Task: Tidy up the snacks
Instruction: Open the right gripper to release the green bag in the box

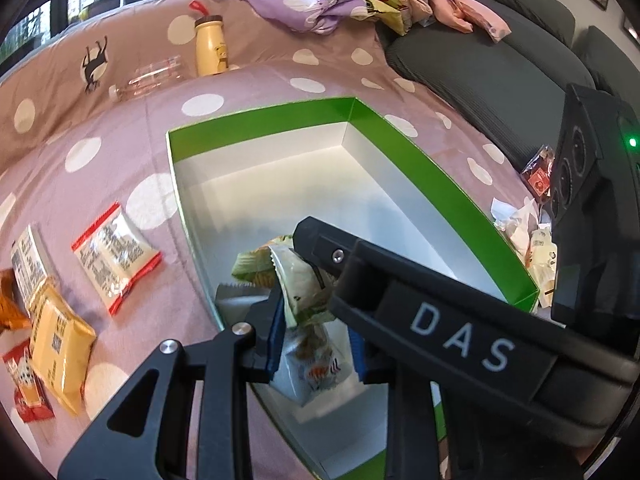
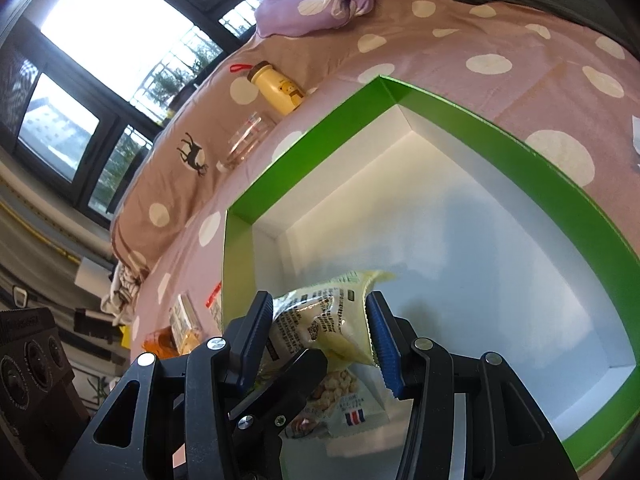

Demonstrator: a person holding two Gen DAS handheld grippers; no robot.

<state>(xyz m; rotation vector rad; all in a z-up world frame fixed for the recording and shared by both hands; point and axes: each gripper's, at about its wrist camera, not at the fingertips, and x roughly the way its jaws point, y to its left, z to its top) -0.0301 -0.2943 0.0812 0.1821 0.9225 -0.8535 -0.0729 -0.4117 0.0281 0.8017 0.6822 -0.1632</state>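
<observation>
A green box (image 1: 452,184) with a white inside lies open on a dotted bedspread; its rim (image 2: 304,148) fills the right wrist view. My right gripper (image 2: 320,336) is shut on a pale yellow-green snack packet (image 2: 320,316) held over the box's near corner. In the left wrist view it reaches in from the right (image 1: 310,264) with that packet (image 1: 298,284). Just below, my left gripper (image 1: 314,340) is shut on a white-and-blue snack packet (image 1: 308,364), which rests low in the box (image 2: 352,412). A greenish packet (image 1: 252,268) and a silver one (image 1: 240,300) lie beside them.
Left of the box lie loose packets: a red-and-white one (image 1: 114,256), a yellow one (image 1: 60,344) and others. A yellow bottle (image 1: 210,46) and a clear bottle (image 1: 152,78) sit behind. Crumpled wrappers (image 1: 524,232) lie right of the box, near grey cushions (image 1: 500,60).
</observation>
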